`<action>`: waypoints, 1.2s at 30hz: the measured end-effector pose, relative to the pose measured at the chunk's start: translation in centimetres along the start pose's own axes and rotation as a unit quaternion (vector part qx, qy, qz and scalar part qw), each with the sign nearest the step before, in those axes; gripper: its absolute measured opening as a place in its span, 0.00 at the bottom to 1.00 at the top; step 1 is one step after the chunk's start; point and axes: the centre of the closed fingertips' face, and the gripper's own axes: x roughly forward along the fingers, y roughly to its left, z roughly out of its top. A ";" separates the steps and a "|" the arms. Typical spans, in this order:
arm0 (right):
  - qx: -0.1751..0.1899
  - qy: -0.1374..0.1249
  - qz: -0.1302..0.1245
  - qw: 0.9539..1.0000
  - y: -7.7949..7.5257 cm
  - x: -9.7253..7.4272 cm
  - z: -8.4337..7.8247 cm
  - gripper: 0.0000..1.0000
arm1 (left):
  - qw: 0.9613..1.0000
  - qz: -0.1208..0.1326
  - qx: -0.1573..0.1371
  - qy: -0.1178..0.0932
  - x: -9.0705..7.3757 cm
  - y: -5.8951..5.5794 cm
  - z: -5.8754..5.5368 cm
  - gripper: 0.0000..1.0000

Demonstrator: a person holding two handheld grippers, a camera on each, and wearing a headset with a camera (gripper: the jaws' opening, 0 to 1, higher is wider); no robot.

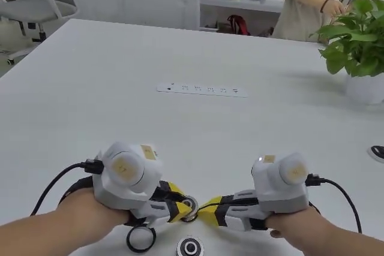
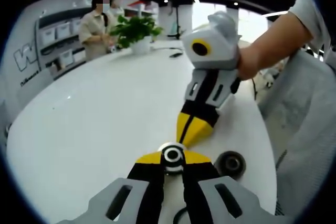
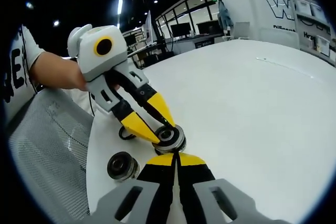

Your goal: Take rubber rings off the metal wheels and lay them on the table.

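Lower centre: left hand-held gripper (image 1: 182, 207) clamped on metal wheel (image 2: 172, 154), right hand-held gripper (image 3: 176, 159) closed at its rim; advised: hold wheel steady, roll rubber ring (image 3: 177, 143) off evenly.

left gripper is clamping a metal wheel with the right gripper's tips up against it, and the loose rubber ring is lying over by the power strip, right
Not quite. The left gripper clamps the metal wheel with the right gripper at it, but the head view shows the loose rubber ring beside the left gripper at the near edge, far from the power strip.
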 end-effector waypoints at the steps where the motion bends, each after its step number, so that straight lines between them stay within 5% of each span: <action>1: 0.005 -0.002 0.000 1.000 -0.1 0.0 0.1 0.00 | 1.000 0.001 0.000 0.000 0.0 0.0 0.0 0.12; 10: 0.073 -0.052 -0.013 0.996 -1.0 -0.9 1.5 0.00 | 1.000 0.005 -0.003 0.001 0.0 0.2 0.0 0.11; 36: 0.084 -0.063 -0.009 0.994 0.0 -0.9 2.5 0.00 | 1.000 0.019 -0.001 0.017 0.2 0.3 0.2 0.10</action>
